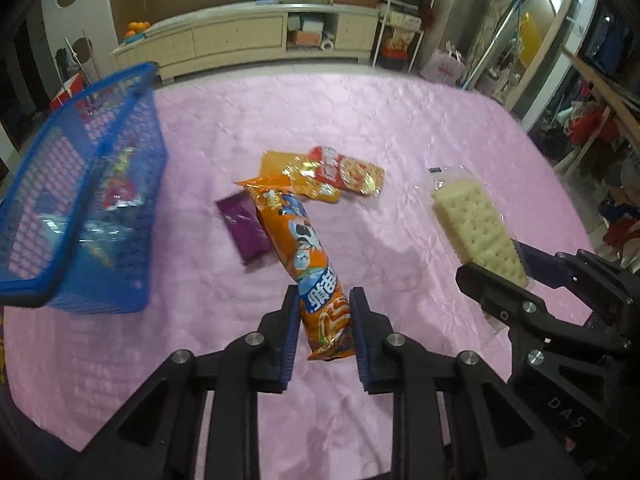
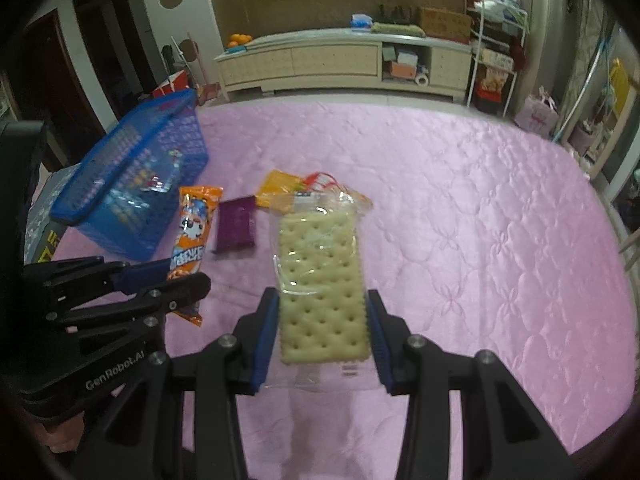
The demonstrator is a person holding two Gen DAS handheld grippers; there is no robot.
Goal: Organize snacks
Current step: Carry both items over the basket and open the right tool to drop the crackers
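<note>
My left gripper [image 1: 325,300] is shut on the near end of a long orange snack pack [image 1: 304,248], which also shows in the right wrist view [image 2: 191,236]. My right gripper [image 2: 322,304] is shut on a clear pack of pale crackers [image 2: 320,280], seen at the right in the left wrist view [image 1: 476,224]. A purple packet [image 1: 244,228] lies beside the orange pack. Yellow and red packets [image 1: 332,176] lie behind it. A blue mesh basket [image 1: 80,208] stands at the left with several snacks inside.
Everything rests on a pink quilted cloth [image 1: 400,120]. A cream low cabinet [image 1: 248,40] stands beyond the far edge, and a white shelf rack [image 1: 400,24] is at the back right. The right gripper's body [image 1: 560,300] is close to my left gripper.
</note>
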